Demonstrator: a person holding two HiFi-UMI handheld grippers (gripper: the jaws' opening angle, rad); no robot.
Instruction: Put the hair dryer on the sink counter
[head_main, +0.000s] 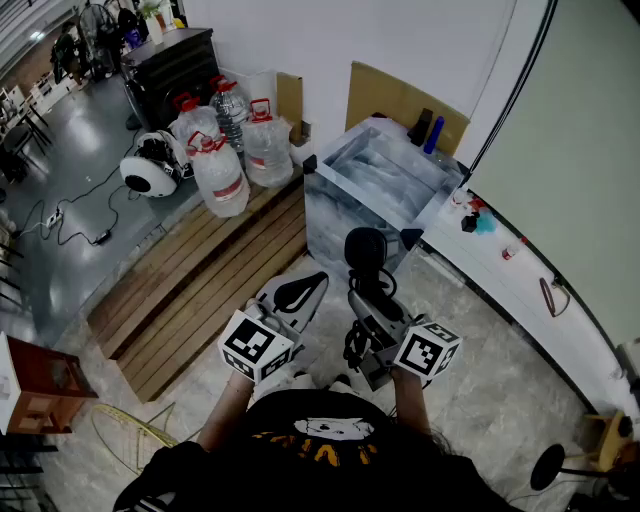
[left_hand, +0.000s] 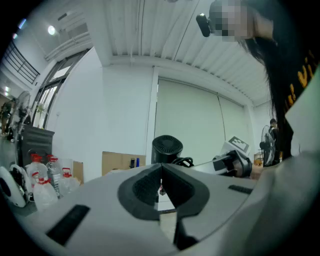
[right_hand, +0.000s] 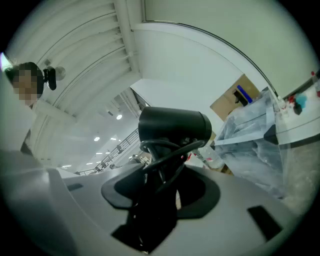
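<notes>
Head view: the right gripper (head_main: 370, 300) carries the hair dryer (head_main: 365, 248) upright, not yet at the white counter (head_main: 530, 300). Left gripper view: the left gripper (left_hand: 161, 185) is pressed closed on nothing, idle. Right gripper view: the jaws clench the handle and wound cord together, likely so nothing dangles.

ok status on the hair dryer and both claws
Left claw shut, empty. Right claw shut on the hair dryer, cord looped round its handle. Dryer in the air short of the marbled counter, not set down.
</notes>
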